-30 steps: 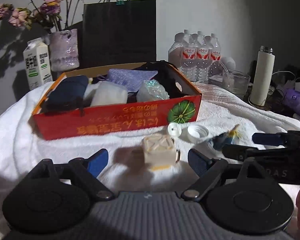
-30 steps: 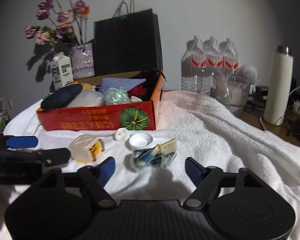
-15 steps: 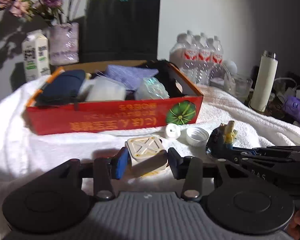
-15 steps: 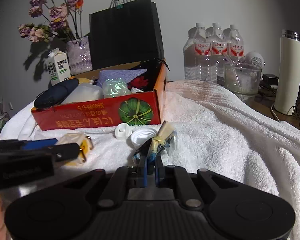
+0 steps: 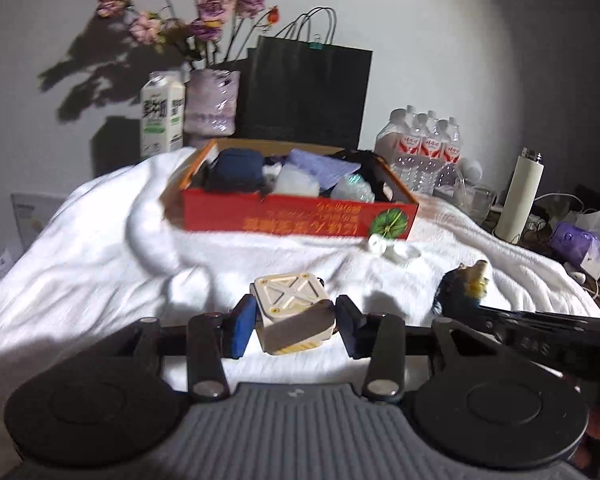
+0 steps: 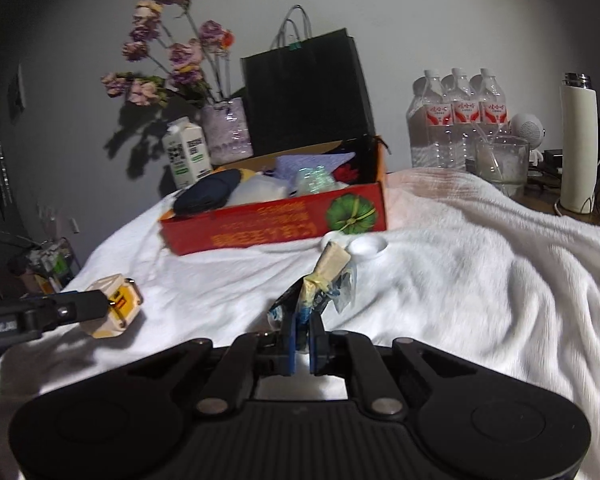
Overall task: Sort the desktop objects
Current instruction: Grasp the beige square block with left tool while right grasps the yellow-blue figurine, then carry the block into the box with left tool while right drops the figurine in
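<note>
Both pieces lifted off the white towel (image 5: 100, 264) since last check — my left gripper (image 5: 294, 322) clamps the cream cube (image 5: 292, 312), my right gripper (image 6: 302, 340) pinches the crumpled wrapper (image 6: 320, 288); red box (image 6: 276, 228) next, I judge.

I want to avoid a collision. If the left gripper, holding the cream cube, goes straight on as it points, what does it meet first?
Probably the red cardboard box, its front wall; only white towel lies between, though depth is unclear.
</note>
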Motion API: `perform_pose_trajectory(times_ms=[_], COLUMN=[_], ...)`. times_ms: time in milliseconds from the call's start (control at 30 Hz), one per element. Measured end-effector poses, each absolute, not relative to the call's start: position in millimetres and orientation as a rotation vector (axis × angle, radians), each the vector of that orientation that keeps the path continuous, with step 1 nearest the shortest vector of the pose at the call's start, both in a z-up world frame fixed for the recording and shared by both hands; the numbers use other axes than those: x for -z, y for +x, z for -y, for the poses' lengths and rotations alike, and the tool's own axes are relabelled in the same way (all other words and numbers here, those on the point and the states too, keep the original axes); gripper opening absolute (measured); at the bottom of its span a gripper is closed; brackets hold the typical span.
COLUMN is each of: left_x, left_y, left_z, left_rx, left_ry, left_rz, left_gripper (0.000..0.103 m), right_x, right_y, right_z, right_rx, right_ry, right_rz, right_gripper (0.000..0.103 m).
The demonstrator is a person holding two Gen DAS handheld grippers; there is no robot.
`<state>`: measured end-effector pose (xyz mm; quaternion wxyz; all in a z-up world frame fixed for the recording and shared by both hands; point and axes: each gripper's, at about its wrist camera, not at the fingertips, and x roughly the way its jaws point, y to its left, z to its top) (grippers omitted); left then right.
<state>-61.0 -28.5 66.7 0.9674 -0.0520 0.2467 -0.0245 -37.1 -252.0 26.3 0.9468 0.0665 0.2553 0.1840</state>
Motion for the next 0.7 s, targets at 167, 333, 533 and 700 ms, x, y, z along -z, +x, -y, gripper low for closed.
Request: perform_pose_trajectory(times_ms=[167,333,533,700], left_x=[-63,-66,-76,-94], left_y=[-91,-116,-138,-138], left_z=[19,20,19,10], left_rx=[0.049,0.069,0.076,0.075], left_ry=[-0.117,-0.118,-0.109,-0.115], left_rz=[-0.514,-0.5,-0.452,-0.42], left_gripper=[0.044,0.044,0.044,0.044], right_x=[-27,-39,-48,-64], right_y=[-81,-112,-132,-133], right_z=[230,219,212,210], right_rx=[-0.405,-0.428,-0.443,-0.46], right_ry=[0.049,0.03,0.014,-0.009], right_rz=[-0.532,-0.494,-0.471,-0.443], right_gripper=[0.005,0.005,0.005,0.005])
